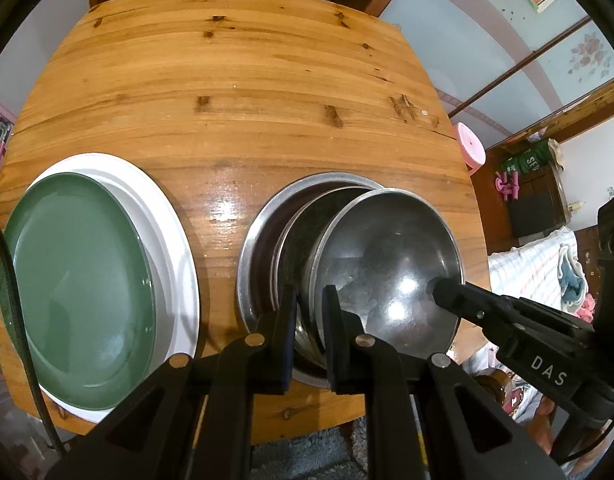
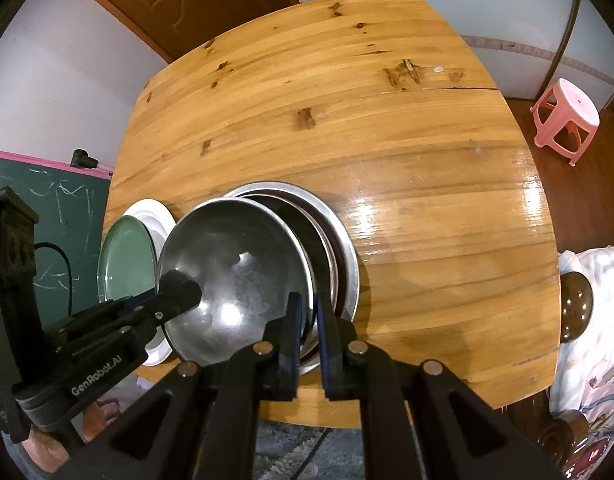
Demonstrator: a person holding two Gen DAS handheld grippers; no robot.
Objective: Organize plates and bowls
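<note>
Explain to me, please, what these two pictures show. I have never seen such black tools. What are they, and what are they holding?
The black tools are two hand-held grippers, each with two fingers and its own camera looking along them. One picture comes from the left gripper, the other from the right gripper; each also sees the other from the side. On the wooden table lie a green plate stacked on a white plate, and beside them a stack of steel bowls. Both grippers pinch the rim of the top steel bowl, at opposite sides, holding it tilted over the stack. A pink stool stands on the floor.
</note>
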